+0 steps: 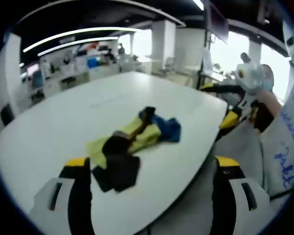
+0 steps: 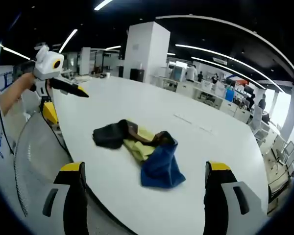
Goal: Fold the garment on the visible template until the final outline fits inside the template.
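A crumpled garment — yellow, black and blue panels bunched together — lies on the white surface near its front edge, between the two tongs. In the right gripper view the garment has its blue part nearest, its black part to the far left. The left tongs are spread wide with nothing between the jaws; the right tongs are just as wide apart and hold nothing — both hover apart from the cloth. An office with desks lies beyond.
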`<state>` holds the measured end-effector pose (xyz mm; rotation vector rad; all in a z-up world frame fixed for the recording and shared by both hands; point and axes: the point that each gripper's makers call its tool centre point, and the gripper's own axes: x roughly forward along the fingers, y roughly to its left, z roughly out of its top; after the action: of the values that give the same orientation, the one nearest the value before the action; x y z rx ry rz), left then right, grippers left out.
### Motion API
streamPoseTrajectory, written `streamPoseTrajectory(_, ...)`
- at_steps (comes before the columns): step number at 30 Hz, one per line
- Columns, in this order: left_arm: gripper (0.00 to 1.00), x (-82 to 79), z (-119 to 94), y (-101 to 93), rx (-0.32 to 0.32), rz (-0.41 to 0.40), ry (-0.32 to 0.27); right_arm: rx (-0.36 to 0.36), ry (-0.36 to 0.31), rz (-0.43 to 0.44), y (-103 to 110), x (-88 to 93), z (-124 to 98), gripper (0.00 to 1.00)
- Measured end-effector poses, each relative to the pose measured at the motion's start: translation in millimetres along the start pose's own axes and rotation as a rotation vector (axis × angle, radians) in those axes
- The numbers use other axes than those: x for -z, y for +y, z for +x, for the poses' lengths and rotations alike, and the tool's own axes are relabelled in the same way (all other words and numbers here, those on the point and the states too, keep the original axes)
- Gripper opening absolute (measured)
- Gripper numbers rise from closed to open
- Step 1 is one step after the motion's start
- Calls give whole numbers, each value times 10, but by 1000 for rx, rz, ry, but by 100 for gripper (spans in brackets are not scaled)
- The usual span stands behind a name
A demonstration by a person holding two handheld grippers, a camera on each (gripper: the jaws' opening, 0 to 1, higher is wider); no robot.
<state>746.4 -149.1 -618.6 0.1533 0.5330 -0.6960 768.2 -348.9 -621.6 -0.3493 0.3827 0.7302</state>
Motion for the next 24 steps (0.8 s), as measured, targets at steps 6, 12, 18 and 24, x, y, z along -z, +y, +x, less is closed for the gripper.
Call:
streamPoseTrajectory(6,100,14,-1,-5,2,2,4,-1,-2,4,8,2,-3,100)
streamPoseTrajectory(12,100,18,-3,-10,0,0,3,-4,4,0,9,7,5,100)
streamPoseTrajectory(18,100,25,-8,-12,4,-5,3,-8,3,2,14,0,17,100)
streamPoseTrajectory(24,100,26,1,-13,5,2,10,-7,5,1,13,0,21,100)
